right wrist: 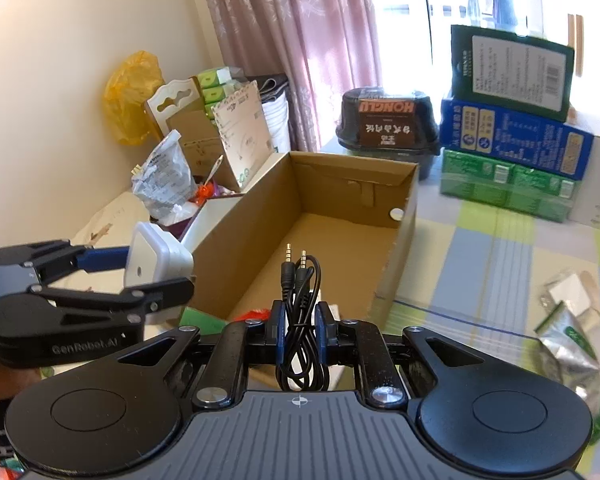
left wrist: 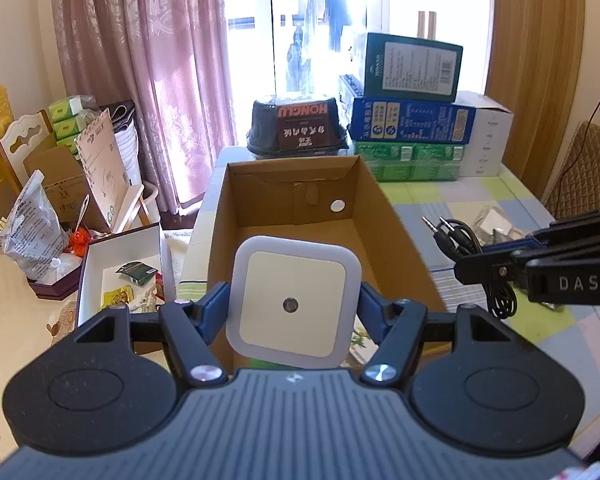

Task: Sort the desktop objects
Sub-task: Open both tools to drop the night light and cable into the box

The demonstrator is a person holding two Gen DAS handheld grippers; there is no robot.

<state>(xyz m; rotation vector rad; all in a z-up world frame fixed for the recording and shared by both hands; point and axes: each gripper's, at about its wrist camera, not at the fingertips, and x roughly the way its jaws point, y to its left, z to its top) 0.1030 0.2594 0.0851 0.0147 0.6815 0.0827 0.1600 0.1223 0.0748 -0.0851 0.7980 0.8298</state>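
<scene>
My left gripper [left wrist: 294, 306] is shut on a white square night light [left wrist: 292, 304], held by its two sides above the near end of an open cardboard box [left wrist: 388, 216]. The same light [right wrist: 156, 260] and left gripper [right wrist: 140, 276] show at the left of the right wrist view. My right gripper [right wrist: 300, 328] is shut on a coiled black audio cable [right wrist: 300, 300], its two jack plugs sticking up, just in front of the box [right wrist: 260, 216]. From the left wrist view the right gripper [left wrist: 500, 264] and cable [left wrist: 460, 240] sit to the right of the box.
Stacked blue and green cartons [left wrist: 412, 120] and a black container [left wrist: 296, 126] stand behind the box. Foil packets [right wrist: 568, 320] lie on the checked tablecloth [right wrist: 480, 264] at right. A white tray [left wrist: 120, 276] with small packets and cluttered bags lie to the left.
</scene>
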